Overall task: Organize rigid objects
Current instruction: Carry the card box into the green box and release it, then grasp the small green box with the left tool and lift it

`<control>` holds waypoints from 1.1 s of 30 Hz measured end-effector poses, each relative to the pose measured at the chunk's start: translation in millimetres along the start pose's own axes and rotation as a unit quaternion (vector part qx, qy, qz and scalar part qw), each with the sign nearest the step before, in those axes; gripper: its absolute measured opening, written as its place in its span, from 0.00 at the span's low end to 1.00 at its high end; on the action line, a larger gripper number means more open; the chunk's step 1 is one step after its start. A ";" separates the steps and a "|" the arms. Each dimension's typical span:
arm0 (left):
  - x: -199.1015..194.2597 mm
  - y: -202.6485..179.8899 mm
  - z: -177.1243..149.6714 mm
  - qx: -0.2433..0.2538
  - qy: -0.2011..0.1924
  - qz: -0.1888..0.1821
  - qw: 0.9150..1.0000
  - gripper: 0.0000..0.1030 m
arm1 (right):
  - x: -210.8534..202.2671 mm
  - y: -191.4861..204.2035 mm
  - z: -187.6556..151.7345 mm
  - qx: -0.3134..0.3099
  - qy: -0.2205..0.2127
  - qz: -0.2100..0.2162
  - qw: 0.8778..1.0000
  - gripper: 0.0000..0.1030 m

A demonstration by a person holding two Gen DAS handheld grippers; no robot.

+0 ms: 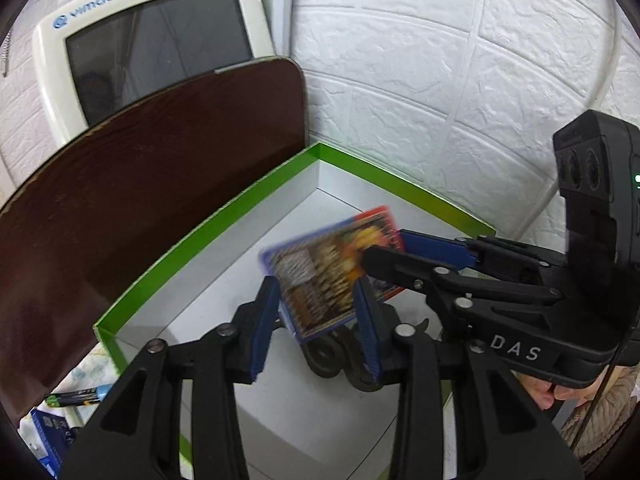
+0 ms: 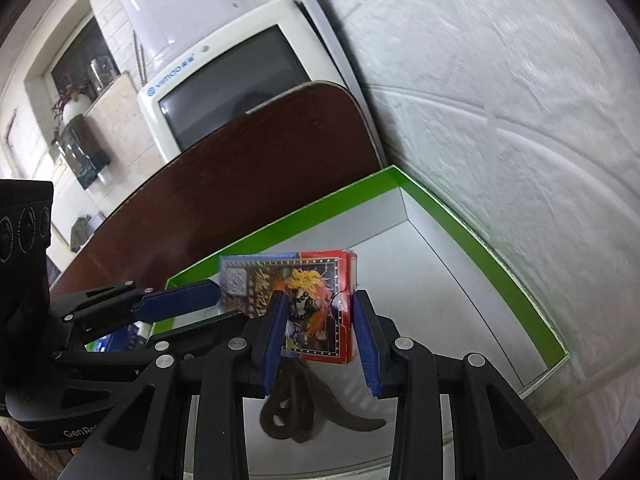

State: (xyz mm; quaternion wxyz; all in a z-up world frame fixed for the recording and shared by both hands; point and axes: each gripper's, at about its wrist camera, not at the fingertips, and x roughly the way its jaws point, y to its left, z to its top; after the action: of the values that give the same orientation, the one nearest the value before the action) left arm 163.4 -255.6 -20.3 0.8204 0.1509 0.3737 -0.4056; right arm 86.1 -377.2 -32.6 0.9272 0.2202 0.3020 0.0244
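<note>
A cream monitor (image 1: 156, 52) stands behind a dark wooden board (image 1: 140, 200) — both against the white brick-pattern wall (image 1: 460, 80).

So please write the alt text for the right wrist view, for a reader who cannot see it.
A colourful card box is held above a green-edged box, between the blue pads of the right claw. The left claw reaches in from the left toward the same card box. A dark coiled object lies inside the box below.

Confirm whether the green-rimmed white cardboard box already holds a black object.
Yes: a black curved object lies on the floor of the box beneath the card pack.
</note>
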 end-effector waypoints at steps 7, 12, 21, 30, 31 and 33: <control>-0.5 0.4 -3.2 0.011 0.005 0.018 1.000 0.30 | -0.7 4.2 -3.1 -0.012 -0.004 -0.016 1.000 0.32; -24.5 16.0 -12.2 0.002 -0.006 0.050 0.999 0.30 | -8.6 20.7 -6.4 -0.029 -0.004 0.000 1.000 0.32; -74.1 69.7 -51.3 -0.064 -0.014 0.108 0.992 0.36 | -35.1 66.5 -21.1 -0.070 -0.010 0.042 0.997 0.32; -104.8 88.6 -122.1 -0.123 0.003 0.103 0.987 0.36 | -52.7 131.1 -63.2 -0.136 0.033 0.123 0.983 0.32; -107.7 87.5 -130.7 -0.125 0.004 0.103 0.987 0.36 | -51.2 138.5 -69.3 -0.144 0.041 0.131 0.980 0.32; -113.4 84.3 -148.0 -0.126 0.010 0.105 0.986 0.36 | -43.4 155.3 -85.9 -0.161 0.064 0.131 0.976 0.32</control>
State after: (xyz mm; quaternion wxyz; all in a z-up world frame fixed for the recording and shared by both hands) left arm 112.0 -58.7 -41.5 0.8671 0.0887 0.4122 -0.2651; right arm 15.3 -211.1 -4.9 0.9178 0.1038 0.3217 0.2081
